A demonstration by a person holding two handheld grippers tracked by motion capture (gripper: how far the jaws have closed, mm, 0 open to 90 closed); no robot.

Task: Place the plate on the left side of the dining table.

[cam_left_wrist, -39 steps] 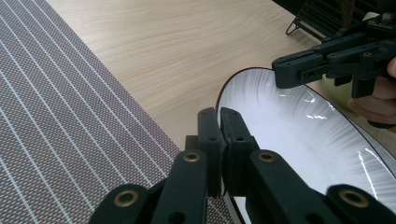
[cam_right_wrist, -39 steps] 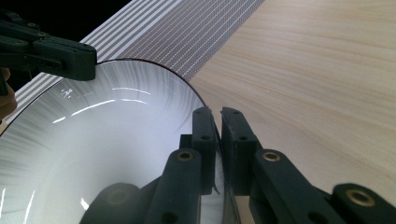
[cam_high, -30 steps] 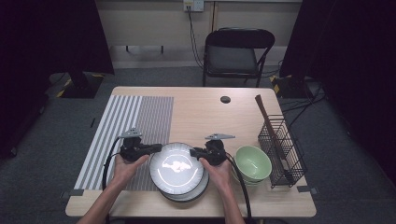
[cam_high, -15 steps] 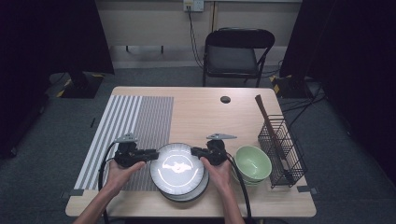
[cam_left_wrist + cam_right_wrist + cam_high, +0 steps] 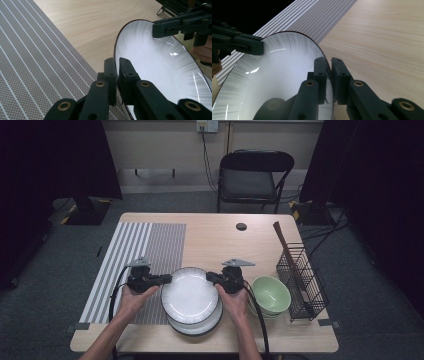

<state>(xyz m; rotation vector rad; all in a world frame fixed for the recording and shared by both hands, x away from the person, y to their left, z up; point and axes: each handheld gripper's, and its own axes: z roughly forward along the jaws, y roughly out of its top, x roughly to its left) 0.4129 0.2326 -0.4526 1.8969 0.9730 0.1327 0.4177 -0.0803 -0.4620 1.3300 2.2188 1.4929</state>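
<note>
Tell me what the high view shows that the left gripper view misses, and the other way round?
High view: green bowls, the whole wire rack, a chair, and a second plate under the top plate.

Left gripper view: up close, the left gripper has its jaws clamped on the top plate's rim, and the mat shows its fine weave.

Both: that plate, pinched at opposite edges by the left gripper and the right gripper, plus the mat and the table.

Black fingers (image 5: pixel 110 75) with brass screws, black trailing cables (image 5: pixel 114 301).

lower plate (image 5: pixel 197 326) mostly hidden under the top plate (image 5: pixel 189 295).
</note>
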